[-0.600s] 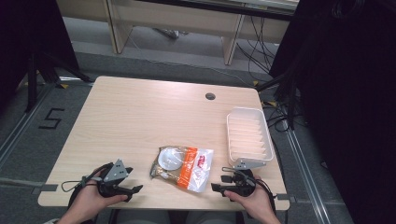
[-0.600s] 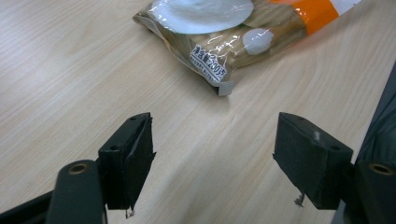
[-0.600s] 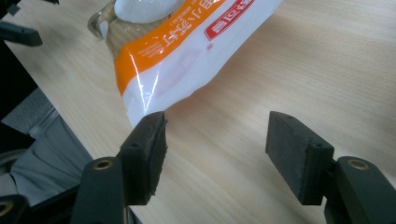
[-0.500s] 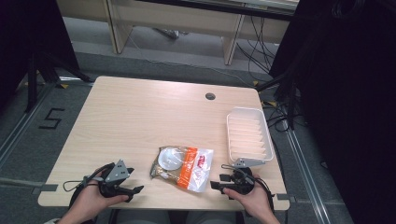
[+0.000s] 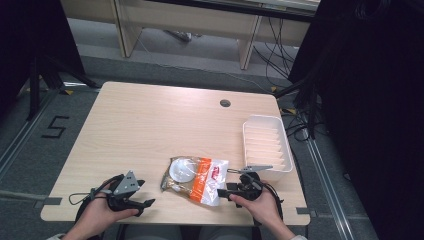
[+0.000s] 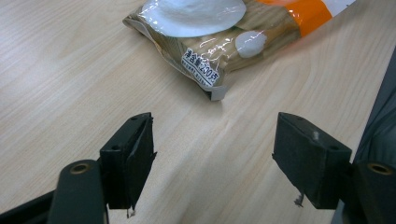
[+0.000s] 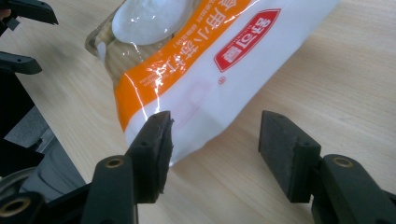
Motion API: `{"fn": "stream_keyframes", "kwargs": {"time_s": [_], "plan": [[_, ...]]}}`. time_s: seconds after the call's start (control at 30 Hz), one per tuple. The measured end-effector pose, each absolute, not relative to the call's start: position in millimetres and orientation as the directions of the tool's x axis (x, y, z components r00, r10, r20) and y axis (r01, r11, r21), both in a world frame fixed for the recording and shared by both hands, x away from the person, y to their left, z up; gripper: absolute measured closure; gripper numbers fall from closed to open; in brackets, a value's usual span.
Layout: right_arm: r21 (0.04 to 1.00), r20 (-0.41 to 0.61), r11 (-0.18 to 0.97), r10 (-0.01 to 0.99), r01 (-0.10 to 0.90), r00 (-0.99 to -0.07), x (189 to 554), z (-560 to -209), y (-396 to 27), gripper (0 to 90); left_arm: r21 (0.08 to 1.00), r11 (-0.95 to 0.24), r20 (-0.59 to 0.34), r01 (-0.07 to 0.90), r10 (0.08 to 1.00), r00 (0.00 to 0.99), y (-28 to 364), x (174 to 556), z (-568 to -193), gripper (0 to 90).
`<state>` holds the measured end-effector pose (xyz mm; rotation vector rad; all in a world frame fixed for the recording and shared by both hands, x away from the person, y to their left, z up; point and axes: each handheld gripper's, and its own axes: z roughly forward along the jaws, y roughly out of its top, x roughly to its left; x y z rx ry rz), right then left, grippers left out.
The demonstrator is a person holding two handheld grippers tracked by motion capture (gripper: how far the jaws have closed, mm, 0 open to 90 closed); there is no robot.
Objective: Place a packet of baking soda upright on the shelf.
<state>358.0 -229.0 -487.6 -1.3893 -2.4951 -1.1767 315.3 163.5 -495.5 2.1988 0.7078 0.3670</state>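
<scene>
Item: snack bag [image 5: 196, 178], clear, white and orange, lying flat on the desk [image 5: 150, 125] near its front edge, between both tongs. White ribbed tray [image 5: 266, 148] stands empty, just right of it. Left tongs [image 5: 134, 202]: jaws wide, empty, short of the bag's corner. Right tongs [image 5: 223, 192]: jaws wide, at the bag's white end. Step, as judged: approach before grasp. Next move likely needs jaws closing on the bag's edge.

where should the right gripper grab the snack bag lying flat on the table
Probably the bag's flat white sealed end, from the person's side: in the right gripper view it lies just ahead of the open right gripper, thin enough to pinch.
</scene>
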Motion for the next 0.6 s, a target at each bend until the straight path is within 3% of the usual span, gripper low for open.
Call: {"fn": "stream_keyframes", "kwargs": {"time_s": [0.6], "plan": [[0.516,0.475,0.33,0.657,0.79,-0.585,360,-497,-210,52.1,0.757,-0.534,0.027,0.376,0.601,0.799,161,315,-496,28.4]]}}
